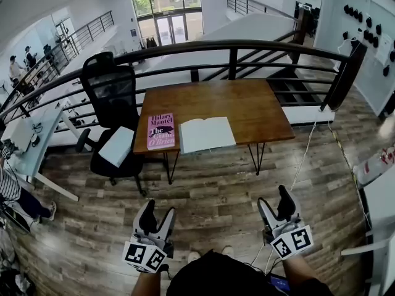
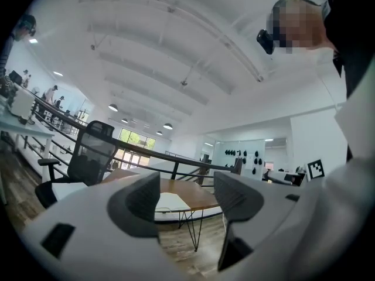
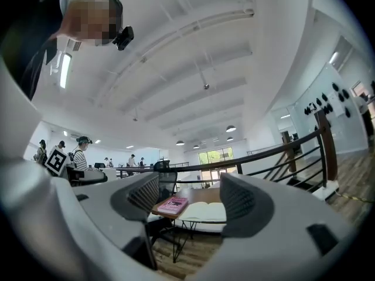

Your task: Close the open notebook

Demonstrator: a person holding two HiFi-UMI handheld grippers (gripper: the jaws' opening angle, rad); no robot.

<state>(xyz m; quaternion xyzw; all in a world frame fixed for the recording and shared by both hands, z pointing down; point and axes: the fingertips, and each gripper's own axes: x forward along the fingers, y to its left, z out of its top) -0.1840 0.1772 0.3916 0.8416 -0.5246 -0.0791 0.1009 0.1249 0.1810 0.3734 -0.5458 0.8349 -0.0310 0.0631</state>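
lying open on the wooden table, the notebook sits well ahead of both pairs of jaws, just beside a pink book. the left gripper and right gripper are spread wide, with nothing between their jaws.

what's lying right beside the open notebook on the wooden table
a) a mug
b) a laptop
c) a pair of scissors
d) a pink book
d: in the head view a pink book lies flat on the wooden table, close beside the open notebook, on the side nearer the black office chair.
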